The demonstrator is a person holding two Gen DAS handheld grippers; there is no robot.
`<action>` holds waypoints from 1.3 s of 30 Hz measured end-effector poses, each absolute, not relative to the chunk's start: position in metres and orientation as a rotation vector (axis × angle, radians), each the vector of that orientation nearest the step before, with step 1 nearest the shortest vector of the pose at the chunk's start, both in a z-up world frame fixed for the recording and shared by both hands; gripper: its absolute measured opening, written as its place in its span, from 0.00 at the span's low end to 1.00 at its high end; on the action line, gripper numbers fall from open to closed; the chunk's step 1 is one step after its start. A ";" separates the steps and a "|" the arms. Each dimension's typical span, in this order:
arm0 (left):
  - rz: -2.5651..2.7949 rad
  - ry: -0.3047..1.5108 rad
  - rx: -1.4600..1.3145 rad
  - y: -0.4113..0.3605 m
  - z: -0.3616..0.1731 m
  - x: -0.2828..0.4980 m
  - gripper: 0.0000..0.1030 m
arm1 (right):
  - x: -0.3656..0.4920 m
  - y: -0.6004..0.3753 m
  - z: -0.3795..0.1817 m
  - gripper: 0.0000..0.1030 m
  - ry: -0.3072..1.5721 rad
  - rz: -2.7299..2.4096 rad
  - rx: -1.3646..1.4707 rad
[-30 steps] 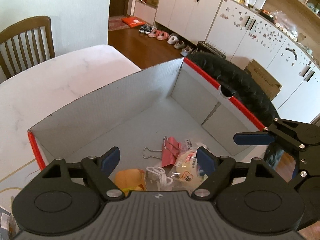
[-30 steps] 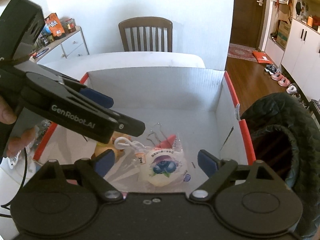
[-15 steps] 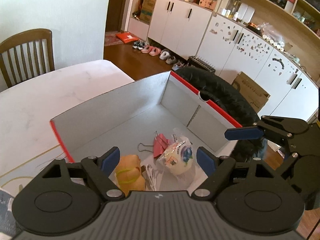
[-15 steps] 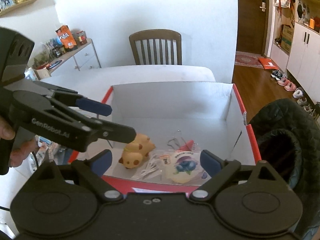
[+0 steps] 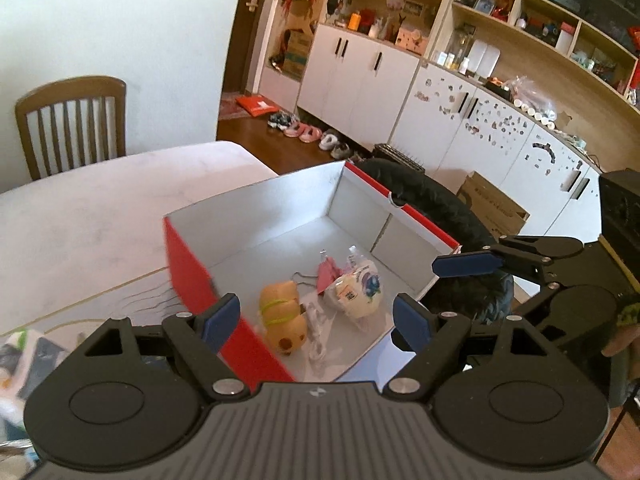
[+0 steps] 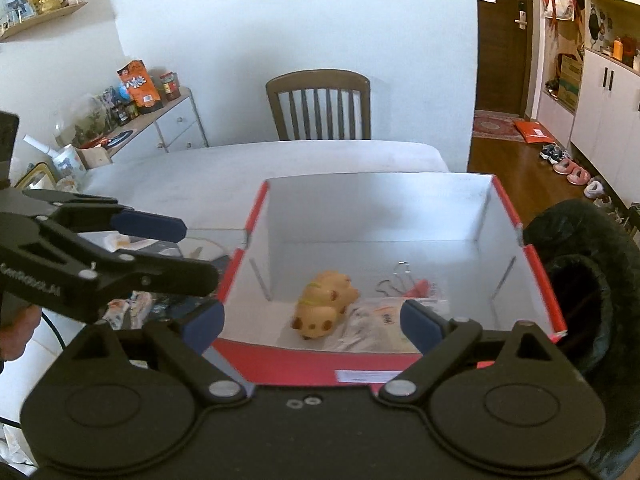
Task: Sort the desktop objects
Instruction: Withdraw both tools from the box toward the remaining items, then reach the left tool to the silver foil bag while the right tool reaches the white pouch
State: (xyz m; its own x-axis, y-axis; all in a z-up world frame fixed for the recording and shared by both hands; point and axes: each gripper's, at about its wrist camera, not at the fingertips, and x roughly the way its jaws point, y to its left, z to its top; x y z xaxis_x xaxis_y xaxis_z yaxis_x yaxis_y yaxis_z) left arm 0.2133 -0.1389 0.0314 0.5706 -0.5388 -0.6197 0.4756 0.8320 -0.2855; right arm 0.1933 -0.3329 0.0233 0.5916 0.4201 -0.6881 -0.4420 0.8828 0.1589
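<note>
We see both jaws open: left gripper (image 5: pixel 316 322), right gripper (image 6: pixel 312 322); pig toy (image 6: pixel 324 300) at 12 o'clock inside red box (image 6: pixel 296 362).

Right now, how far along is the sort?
Done: toy, packaged snack, red binder clip and white cable lie in the red box. In hand: nothing; left gripper and right gripper are open. Left: clutter beside the box.

The box (image 5: pixel 188 264) is sitting on the table (image 5: pixel 80 216). Inside it, the toy (image 5: pixel 280 312) is lying left of the packet (image 5: pixel 360 292), with the clip (image 5: pixel 326 276) behind.
</note>
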 end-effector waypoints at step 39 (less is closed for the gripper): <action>-0.300 0.892 -0.020 0.091 -0.070 0.168 0.84 | 0.120 -0.112 -0.031 0.92 0.908 0.551 -0.138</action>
State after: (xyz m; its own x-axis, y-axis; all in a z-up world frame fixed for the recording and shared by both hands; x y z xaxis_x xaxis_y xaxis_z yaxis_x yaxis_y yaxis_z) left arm 0.1678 0.0910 -0.0704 0.5885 -0.2659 -0.7635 0.2494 0.9580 -0.1413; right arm 0.1196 -0.1124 -0.0308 0.4877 0.3948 -0.7786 -0.5082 0.8536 0.1145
